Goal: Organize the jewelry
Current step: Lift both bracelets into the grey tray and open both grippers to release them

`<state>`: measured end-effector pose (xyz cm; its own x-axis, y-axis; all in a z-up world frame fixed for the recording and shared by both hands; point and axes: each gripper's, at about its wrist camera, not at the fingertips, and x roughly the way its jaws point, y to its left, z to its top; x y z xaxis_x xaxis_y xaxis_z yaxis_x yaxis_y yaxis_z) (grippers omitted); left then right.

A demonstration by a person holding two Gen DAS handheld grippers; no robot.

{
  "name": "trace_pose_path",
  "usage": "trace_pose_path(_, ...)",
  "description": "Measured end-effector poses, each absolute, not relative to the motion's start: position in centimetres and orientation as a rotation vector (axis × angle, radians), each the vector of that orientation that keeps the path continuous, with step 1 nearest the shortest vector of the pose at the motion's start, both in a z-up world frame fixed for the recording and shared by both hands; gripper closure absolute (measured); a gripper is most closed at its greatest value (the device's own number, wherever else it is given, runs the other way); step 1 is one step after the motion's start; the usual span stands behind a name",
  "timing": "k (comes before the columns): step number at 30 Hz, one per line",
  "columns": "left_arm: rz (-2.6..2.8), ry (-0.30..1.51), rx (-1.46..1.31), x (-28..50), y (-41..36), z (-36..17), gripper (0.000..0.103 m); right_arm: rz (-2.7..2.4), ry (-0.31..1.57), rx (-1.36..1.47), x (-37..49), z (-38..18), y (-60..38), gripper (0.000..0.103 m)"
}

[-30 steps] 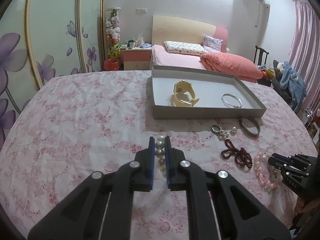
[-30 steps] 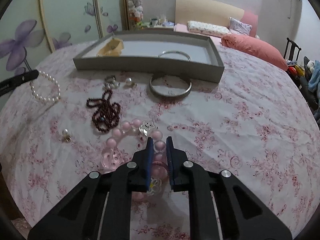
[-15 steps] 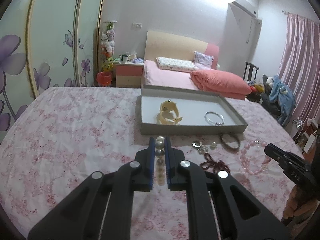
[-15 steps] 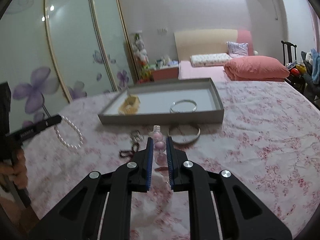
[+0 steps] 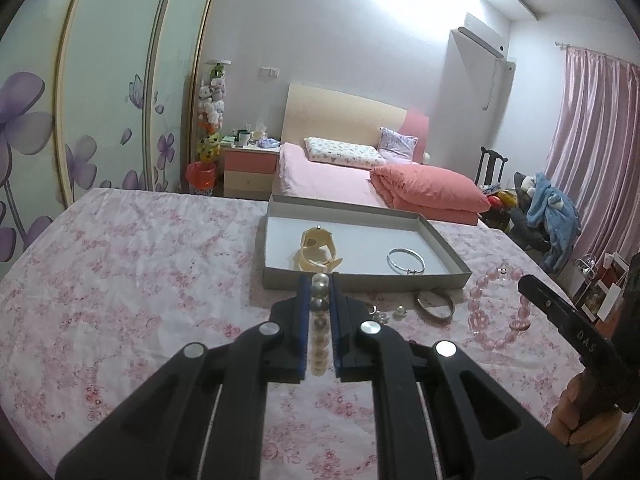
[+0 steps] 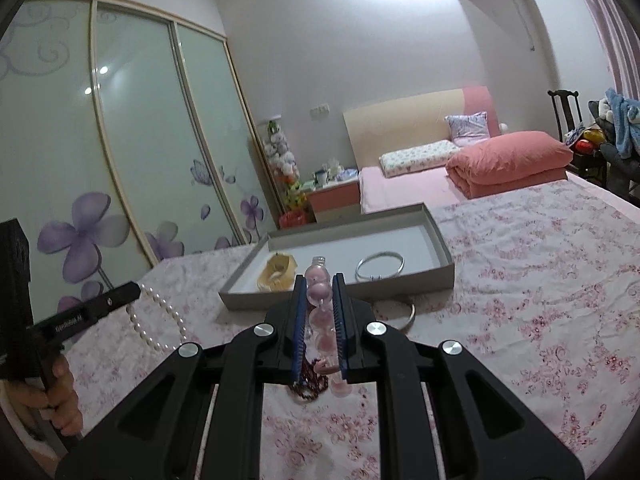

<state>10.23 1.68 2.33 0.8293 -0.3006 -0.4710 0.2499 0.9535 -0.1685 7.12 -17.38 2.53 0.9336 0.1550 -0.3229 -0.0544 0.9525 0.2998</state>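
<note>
Left gripper (image 5: 320, 280) raised over the floral cloth (image 5: 120, 300), angled slightly down toward the grey tray (image 5: 360, 280), clenched on the pearl bracelet (image 5: 320, 320); strand running lengthwise between the pads, rest looping below in the right wrist view. Right gripper (image 6: 319, 280) likewise tilted down, clamped on the pink bead bracelet (image 6: 319, 292), beads in line with the fingers, loop dangling. Near the tray's front wall on the cloth: silver bangle (image 5: 435, 307).

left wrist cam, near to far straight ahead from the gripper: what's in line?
Left gripper shut on the pearl strand → tray front wall → cream bangle inside the tray → tray's back wall → pink bed → headboard.
</note>
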Motion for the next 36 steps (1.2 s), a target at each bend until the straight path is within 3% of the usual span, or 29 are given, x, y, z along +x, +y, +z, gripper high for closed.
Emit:
trace_pose_path(20, -0.228, 0.362, -0.002, 8.7, -0.9, 4.0, 0.093, 0.045, 0.181, 0.175, 6.7, 5.3, -15.9, 0.089)
trace_pose_path(36, -0.195, 0.326, 0.037, 12.8, -3.4, 4.4, 0.093, 0.009, 0.113, 0.122, 9.9, 6.3, -15.9, 0.089)
